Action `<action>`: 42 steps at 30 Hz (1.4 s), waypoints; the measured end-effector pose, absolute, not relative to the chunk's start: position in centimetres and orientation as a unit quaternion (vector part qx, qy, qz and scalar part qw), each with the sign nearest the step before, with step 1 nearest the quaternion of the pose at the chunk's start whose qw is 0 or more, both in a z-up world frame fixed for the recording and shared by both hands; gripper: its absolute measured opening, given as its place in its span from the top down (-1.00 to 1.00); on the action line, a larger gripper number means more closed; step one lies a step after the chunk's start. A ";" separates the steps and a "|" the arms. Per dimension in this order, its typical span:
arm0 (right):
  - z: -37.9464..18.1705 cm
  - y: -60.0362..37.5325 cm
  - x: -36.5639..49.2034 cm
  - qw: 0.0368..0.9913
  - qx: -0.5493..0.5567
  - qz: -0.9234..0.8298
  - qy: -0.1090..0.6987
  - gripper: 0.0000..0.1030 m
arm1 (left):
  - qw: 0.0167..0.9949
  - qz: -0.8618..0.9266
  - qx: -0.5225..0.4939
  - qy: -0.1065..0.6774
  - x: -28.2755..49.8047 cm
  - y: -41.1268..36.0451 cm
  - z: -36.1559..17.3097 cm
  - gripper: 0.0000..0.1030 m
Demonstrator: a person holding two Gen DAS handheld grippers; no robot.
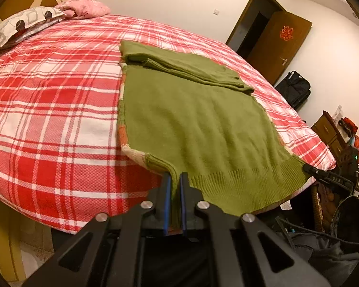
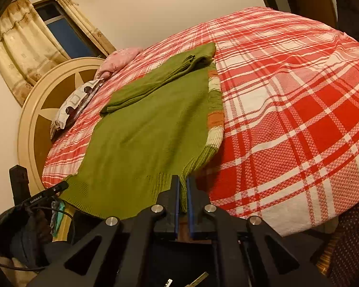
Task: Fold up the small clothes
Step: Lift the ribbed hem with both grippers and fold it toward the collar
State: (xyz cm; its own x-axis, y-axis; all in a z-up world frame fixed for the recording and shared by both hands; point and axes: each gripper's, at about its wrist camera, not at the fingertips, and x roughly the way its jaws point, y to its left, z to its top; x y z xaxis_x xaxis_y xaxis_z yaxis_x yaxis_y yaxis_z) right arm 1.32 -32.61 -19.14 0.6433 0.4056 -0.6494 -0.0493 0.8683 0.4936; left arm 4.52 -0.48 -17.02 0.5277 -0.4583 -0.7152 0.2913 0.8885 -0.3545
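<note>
A green knitted sweater (image 1: 193, 122) with an orange and cream striped edge lies flat on the red plaid bed, its sleeves folded across the far end. My left gripper (image 1: 176, 179) is shut on the near left corner of its ribbed hem. My right gripper (image 2: 183, 183) is shut on the near right hem corner of the sweater (image 2: 146, 129). The right gripper also shows in the left wrist view (image 1: 323, 177) at the hem's right corner, and the left gripper shows in the right wrist view (image 2: 52, 190) at the hem's left corner.
The red plaid bedspread (image 1: 50, 110) covers the bed. A patterned pillow (image 1: 19, 26) and a pink pillow (image 1: 83, 7) lie by the round headboard (image 2: 43, 112). A brown door (image 1: 280, 43), black bags (image 1: 294, 88) and cluttered furniture (image 1: 332, 129) stand beside the bed.
</note>
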 end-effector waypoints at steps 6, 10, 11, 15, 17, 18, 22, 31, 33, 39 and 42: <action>-17.1 -33.7 1.7 0.881 0.251 0.146 0.373 0.91 | 0.882 -0.222 -0.106 0.403 5.4 0.2 -15.0 0.86; -15.2 -33.6 3.3 0.885 0.255 0.158 0.356 0.91 | 0.889 -0.225 -0.110 0.382 7.0 0.1 -13.7 0.86; -14.8 -33.6 3.6 0.886 0.254 0.159 0.353 0.91 | 0.890 -0.226 -0.112 0.379 7.4 0.2 -13.5 0.86; -13.0 -33.6 5.6 0.890 0.255 0.166 0.341 0.91 | 0.892 -0.231 -0.126 0.367 9.3 0.3 -12.6 0.89; -12.3 -33.7 6.8 0.890 0.253 0.167 0.340 0.91 | 0.895 -0.231 -0.132 0.359 10.6 0.3 -12.0 0.95; -12.0 -33.8 7.6 0.890 0.253 0.169 0.340 0.91 | 0.896 -0.230 -0.136 0.354 11.2 0.4 -11.6 0.95; -11.0 -34.0 10.5 0.889 0.254 0.172 0.339 0.92 | 0.901 -0.232 -0.142 0.337 13.7 0.6 -10.5 0.95; -12.1 -34.1 14.5 0.883 0.253 0.159 0.362 0.92 | 0.885 -0.241 -0.068 0.393 13.8 2.4 -14.7 0.93; -12.8 -34.3 14.8 0.880 0.256 0.151 0.370 0.92 | 0.881 -0.252 -0.046 0.397 12.5 3.5 -15.5 0.91; -13.5 -34.8 15.2 0.878 0.263 0.144 0.373 0.92 | 0.825 -0.310 -0.049 0.469 8.5 4.5 -18.1 0.86; -12.9 -34.1 14.9 0.881 0.257 0.150 0.367 0.92 | 0.817 -0.306 -0.073 0.483 7.3 3.9 -18.7 0.18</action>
